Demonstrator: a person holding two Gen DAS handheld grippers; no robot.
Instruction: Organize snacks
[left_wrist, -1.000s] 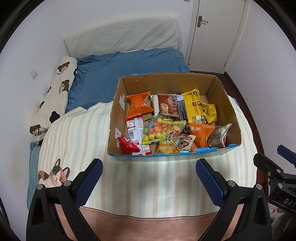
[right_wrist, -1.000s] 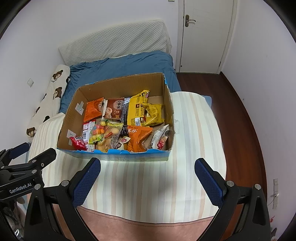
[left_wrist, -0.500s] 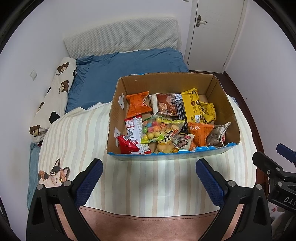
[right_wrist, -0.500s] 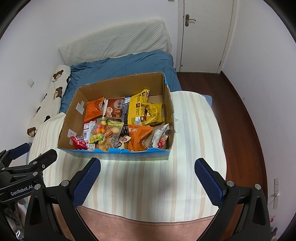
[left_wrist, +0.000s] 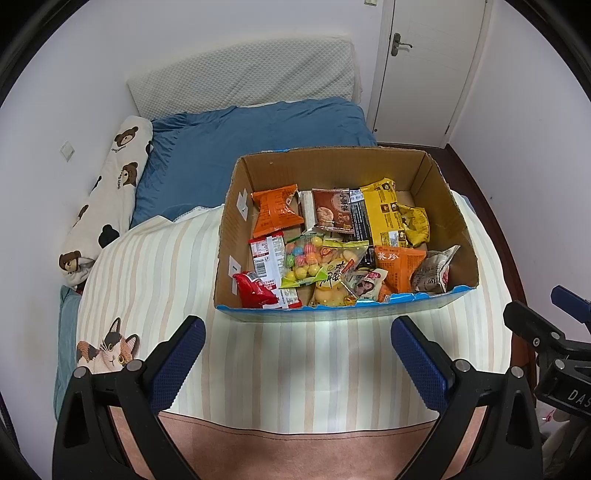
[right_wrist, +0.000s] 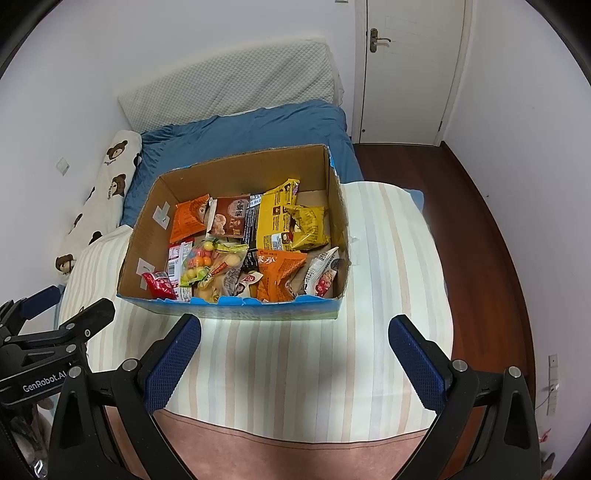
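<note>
Both tongs (left_wrist: 298, 354) (right_wrist: 294, 352) spread, short of box (left_wrist: 332, 314) near edge.

Since a second ago, we see the cardboard box (left_wrist: 343, 314) sit slightly higher in both wrist views, its near rim farther above our spread fingertips (left_wrist: 192, 332); the snacks (left_wrist: 332, 254) inside lie unmoved.

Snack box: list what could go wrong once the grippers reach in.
1. The packets overlap in a heap; closing on the candy bag may drag neighbours along.
2. The box sits on a soft striped blanket, so a push could tilt or slide it.
3. Both hand-held grippers, left and right, may collide.
</note>
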